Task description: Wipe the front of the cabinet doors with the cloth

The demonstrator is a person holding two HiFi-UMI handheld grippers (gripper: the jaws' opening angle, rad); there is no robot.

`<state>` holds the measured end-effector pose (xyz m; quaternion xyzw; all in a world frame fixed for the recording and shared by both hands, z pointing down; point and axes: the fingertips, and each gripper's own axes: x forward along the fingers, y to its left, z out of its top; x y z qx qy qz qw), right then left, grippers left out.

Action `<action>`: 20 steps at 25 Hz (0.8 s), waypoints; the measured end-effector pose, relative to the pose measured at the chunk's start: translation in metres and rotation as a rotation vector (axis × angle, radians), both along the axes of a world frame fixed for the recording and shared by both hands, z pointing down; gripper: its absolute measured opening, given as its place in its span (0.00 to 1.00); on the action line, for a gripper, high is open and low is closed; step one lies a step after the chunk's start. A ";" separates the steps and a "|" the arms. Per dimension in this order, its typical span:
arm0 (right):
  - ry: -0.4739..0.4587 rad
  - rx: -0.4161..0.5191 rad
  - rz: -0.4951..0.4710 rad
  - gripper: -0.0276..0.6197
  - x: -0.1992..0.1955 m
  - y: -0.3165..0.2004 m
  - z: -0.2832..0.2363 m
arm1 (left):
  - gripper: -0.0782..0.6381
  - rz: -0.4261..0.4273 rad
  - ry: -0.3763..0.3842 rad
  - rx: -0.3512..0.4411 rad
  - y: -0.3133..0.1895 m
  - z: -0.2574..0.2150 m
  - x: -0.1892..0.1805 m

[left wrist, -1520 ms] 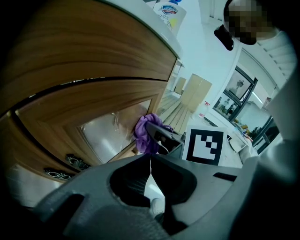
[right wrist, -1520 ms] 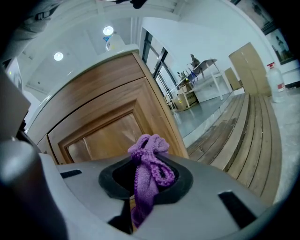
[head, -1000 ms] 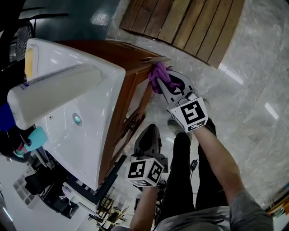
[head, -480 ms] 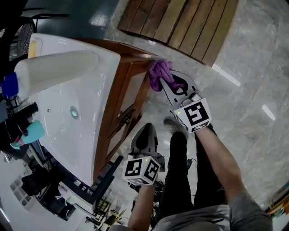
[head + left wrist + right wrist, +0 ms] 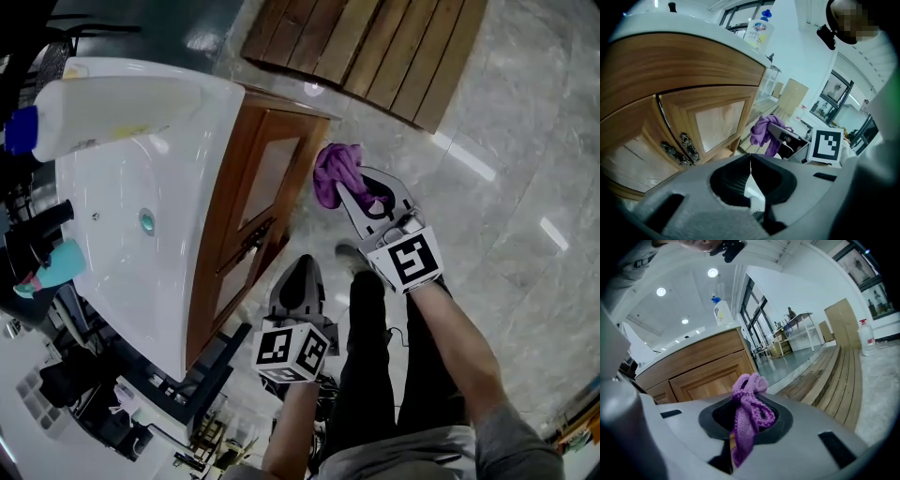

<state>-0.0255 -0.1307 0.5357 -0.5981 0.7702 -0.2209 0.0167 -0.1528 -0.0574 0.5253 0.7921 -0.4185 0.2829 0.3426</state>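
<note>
Beside the cabinet door [image 5: 267, 169], the right gripper [image 5: 359, 195] is pinching the cloth [image 5: 335, 172] bunched for wiping (seemingly just off the wood), while the left gripper [image 5: 307, 277] is idling closed, empty.

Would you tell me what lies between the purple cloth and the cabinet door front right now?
Nothing: in the head view only a thin strip of bare floor separates the cloth, clamped in the right gripper, from the cabinet door.

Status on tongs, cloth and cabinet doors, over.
Right tongs shut on purple cloth, seemingly just off cabinet door. Left tongs shut, empty, low. Nothing between cloth and door.
</note>
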 end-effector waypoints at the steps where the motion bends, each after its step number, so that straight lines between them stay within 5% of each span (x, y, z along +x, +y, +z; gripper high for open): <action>1: -0.002 0.002 -0.001 0.14 -0.002 0.002 0.000 | 0.12 -0.001 -0.001 0.000 0.001 0.000 -0.003; 20: -0.053 -0.102 -0.117 0.14 -0.100 0.037 0.055 | 0.12 0.000 -0.014 0.010 0.002 0.012 -0.041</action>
